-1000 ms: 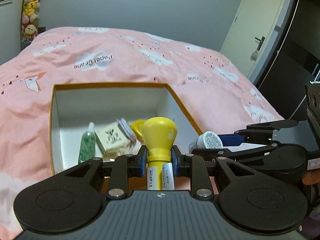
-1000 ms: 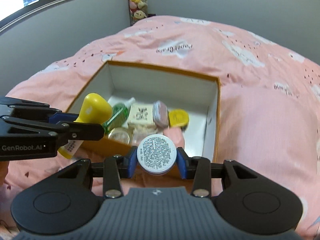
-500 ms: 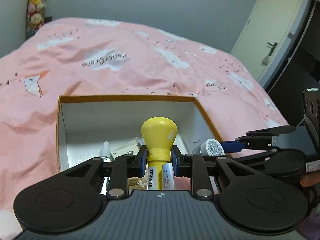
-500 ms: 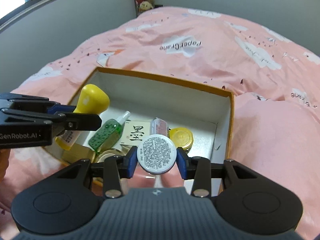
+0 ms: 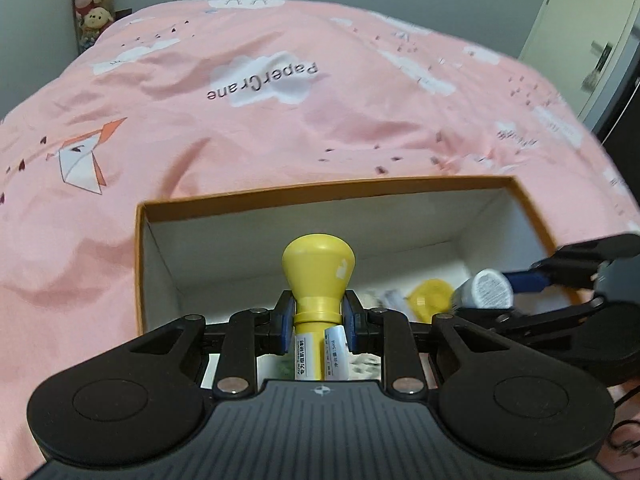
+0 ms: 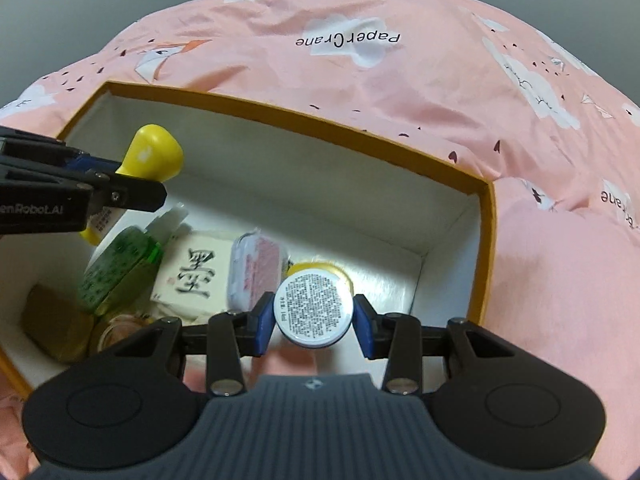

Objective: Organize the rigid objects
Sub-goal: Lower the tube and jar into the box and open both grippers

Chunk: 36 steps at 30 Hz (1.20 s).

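My left gripper [image 5: 318,322] is shut on a yellow bulb-capped tube [image 5: 318,270], held over the near left part of the open orange-rimmed box [image 5: 328,190]. It also shows in the right wrist view [image 6: 154,154]. My right gripper [image 6: 314,320] is shut on a small white round jar [image 6: 313,309], held over the box's right part [image 6: 486,240]; the jar also shows in the left wrist view [image 5: 490,290]. Inside the box lie a green bottle [image 6: 120,270], a white block with black characters [image 6: 196,276], a pink-lidded case [image 6: 256,270] and a yellow tin [image 6: 320,270].
The box sits on a pink quilt [image 5: 260,88] printed with clouds and paper cranes. A gold block [image 6: 56,326] and a glass jar [image 6: 120,328] lie in the box's near left corner. Plush toys [image 5: 94,12] hang at the far wall, a door [image 5: 592,28] at right.
Both grippers have moved forward and down over the box with their objects still held. The box now fills more of both views.
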### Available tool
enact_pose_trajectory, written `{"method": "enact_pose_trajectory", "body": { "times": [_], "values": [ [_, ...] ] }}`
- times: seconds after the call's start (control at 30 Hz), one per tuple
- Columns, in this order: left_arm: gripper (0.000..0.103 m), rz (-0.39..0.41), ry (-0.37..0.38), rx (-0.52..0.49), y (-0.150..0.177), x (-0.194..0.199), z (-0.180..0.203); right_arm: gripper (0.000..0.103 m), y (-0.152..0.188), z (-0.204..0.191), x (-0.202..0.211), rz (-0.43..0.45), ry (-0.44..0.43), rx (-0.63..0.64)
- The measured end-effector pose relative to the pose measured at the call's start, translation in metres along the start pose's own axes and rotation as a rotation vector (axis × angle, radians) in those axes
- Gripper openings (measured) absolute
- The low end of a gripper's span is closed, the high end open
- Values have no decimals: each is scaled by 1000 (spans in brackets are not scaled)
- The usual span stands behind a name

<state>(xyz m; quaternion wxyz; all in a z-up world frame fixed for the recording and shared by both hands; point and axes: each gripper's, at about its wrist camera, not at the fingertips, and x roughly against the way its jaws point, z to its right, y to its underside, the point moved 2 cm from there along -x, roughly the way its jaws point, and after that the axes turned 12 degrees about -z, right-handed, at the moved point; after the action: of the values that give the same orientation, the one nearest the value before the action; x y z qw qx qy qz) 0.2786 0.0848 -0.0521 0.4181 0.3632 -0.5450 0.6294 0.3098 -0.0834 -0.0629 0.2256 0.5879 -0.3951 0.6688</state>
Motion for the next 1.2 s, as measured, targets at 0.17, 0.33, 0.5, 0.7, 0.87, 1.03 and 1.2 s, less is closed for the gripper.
{"method": "enact_pose_trajectory", "body": {
  "times": [0.17, 0.33, 0.5, 0.7, 0.87, 1.03, 1.2],
  "values": [
    [28, -58, -85, -147, -5, -14, 3, 41, -12, 0, -6, 5, -13, 16],
    [28, -108, -194, -212, -3, -25, 10, 41, -25, 2, -11, 15, -46, 0],
    [28, -148, -307, -229, -4, -38, 17, 41, -37, -2, -14, 48, -108, -38],
    [33, -162, -353, -218, -5, -46, 19, 41, -51, -10, -19, 76, -160, -71],
    [34, -114, -306, -198, -3, -34, 16, 41, -57, -20, -24, 78, -208, -80],
    [38, -24, -292, -221, 7, -19, 20, 41, -63, -30, -33, 66, -225, -81],
    [39, -13, -287, -252, 12, -19, 21, 41, -69, -38, -40, 62, -221, -85]
  ]
}}
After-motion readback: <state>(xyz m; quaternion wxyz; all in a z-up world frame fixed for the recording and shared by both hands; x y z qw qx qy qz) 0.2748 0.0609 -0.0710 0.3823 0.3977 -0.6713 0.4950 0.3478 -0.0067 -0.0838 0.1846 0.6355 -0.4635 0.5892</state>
